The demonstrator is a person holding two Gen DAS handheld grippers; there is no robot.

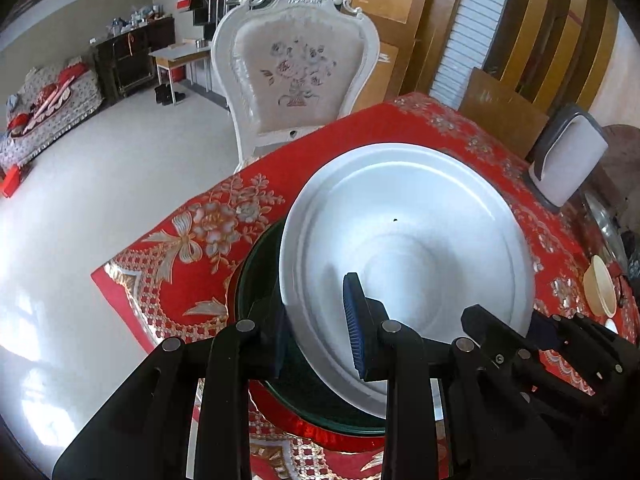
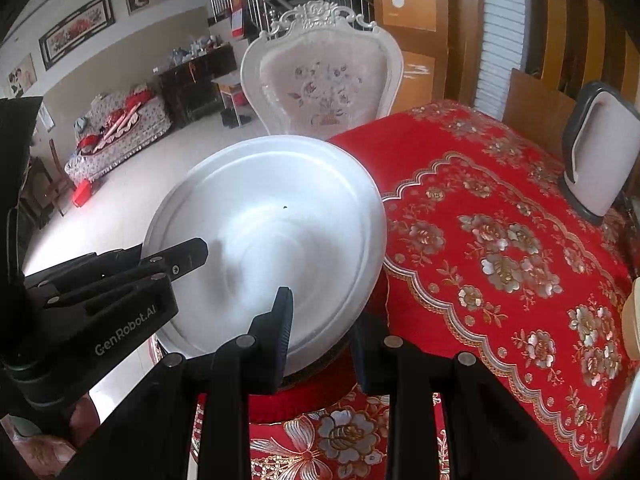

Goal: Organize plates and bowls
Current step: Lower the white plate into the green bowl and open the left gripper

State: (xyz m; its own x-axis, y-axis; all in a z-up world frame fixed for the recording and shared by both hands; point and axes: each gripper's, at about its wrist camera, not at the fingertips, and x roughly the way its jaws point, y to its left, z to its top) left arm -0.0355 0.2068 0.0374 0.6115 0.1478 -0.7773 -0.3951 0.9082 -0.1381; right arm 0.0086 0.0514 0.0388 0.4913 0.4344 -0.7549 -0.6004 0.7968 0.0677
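A large white plate (image 1: 408, 224) is held over the red floral tablecloth (image 1: 192, 264), above a dark green plate (image 1: 260, 280) that lies on the table. My left gripper (image 1: 320, 328) grips the white plate's near left rim, one finger above and one below. My right gripper (image 2: 320, 328) grips the same white plate (image 2: 272, 232) at its near right rim, one finger inside the plate and one under it. Each gripper shows in the other's view: the right one at the lower right of the left wrist view, the left one at the left edge of the right wrist view.
A white carved chair (image 1: 296, 68) stands behind the table's far edge. A grey-backed chair (image 1: 568, 160) stands at the right. A cream bowl (image 1: 600, 292) sits at the table's right side. The table's left edge drops to a pale tiled floor (image 1: 100, 200).
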